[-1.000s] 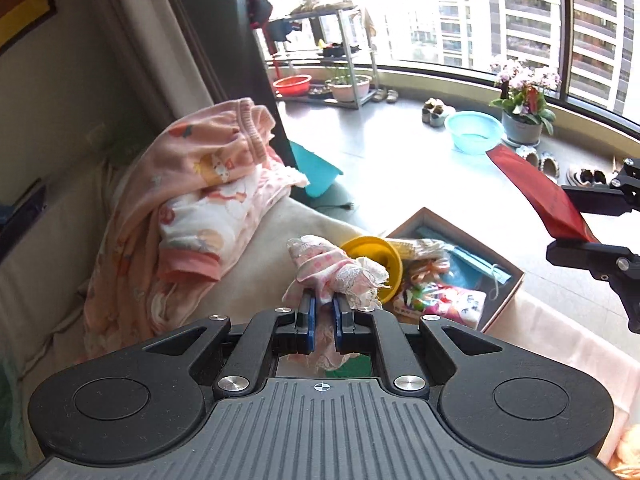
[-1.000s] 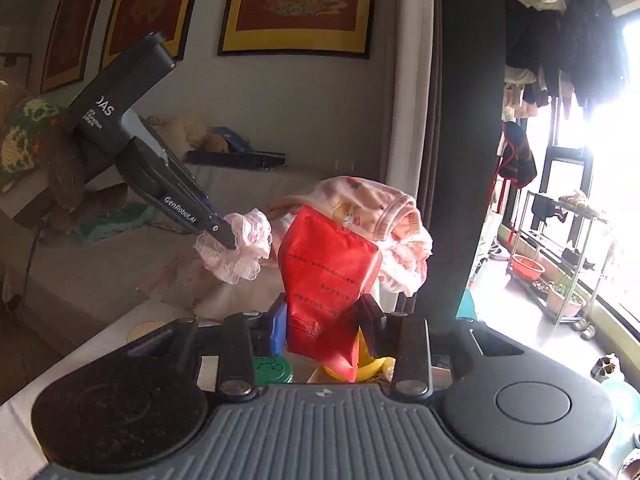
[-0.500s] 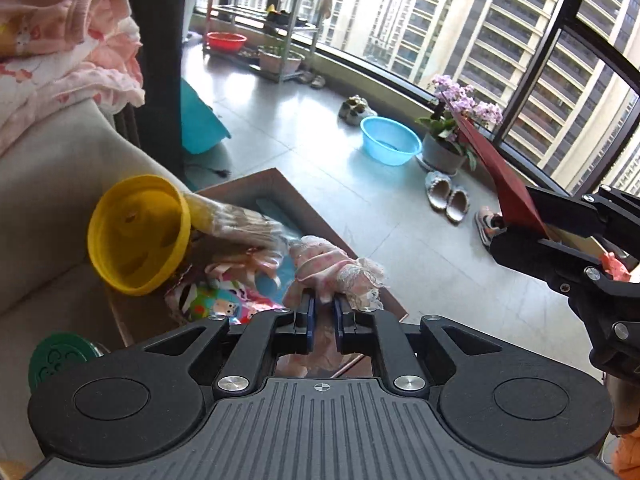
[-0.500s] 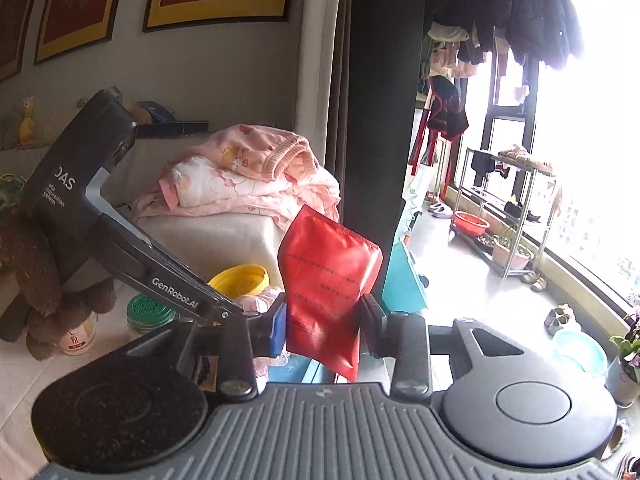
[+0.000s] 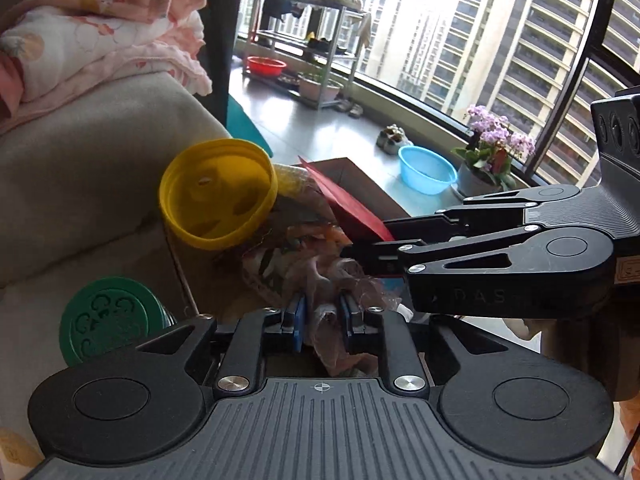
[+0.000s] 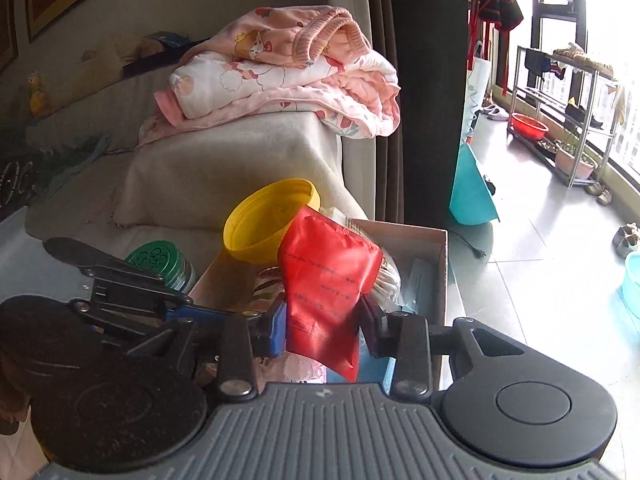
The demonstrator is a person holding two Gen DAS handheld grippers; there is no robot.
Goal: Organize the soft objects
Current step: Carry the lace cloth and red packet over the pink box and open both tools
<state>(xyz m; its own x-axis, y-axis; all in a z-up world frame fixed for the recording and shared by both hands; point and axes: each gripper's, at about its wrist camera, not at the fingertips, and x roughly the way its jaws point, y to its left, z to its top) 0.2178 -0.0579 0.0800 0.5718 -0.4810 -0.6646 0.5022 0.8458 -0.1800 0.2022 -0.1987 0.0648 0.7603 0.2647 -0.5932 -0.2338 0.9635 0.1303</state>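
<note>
A pink frilly cloth [image 5: 328,332] hangs between the pads of my left gripper [image 5: 322,308], low over the cardboard box [image 5: 360,184]. Those jaws are opening and the blue pads stand apart from the cloth. My right gripper [image 6: 324,320] is shut on a red pouch [image 6: 328,280] and holds it upright over the same box [image 6: 436,256]. In the left wrist view the right gripper [image 5: 360,248] reaches in from the right, with the red pouch [image 5: 352,208] sticking up from it. The left gripper [image 6: 208,314] lies just left of the right one.
A yellow bowl [image 5: 216,196] leans at the box's near-left corner among packets. A green-lidded jar [image 5: 108,320] stands left of the box. Folded pink clothes [image 6: 280,80] sit on the sofa arm [image 6: 240,160]. Beyond lie a tiled floor and a blue basin [image 5: 426,168].
Both grippers have come down over the box and now sit close together. The left jaws, earlier pinched tight on the pink cloth, have spread apart. The red pouch stays gripped.
</note>
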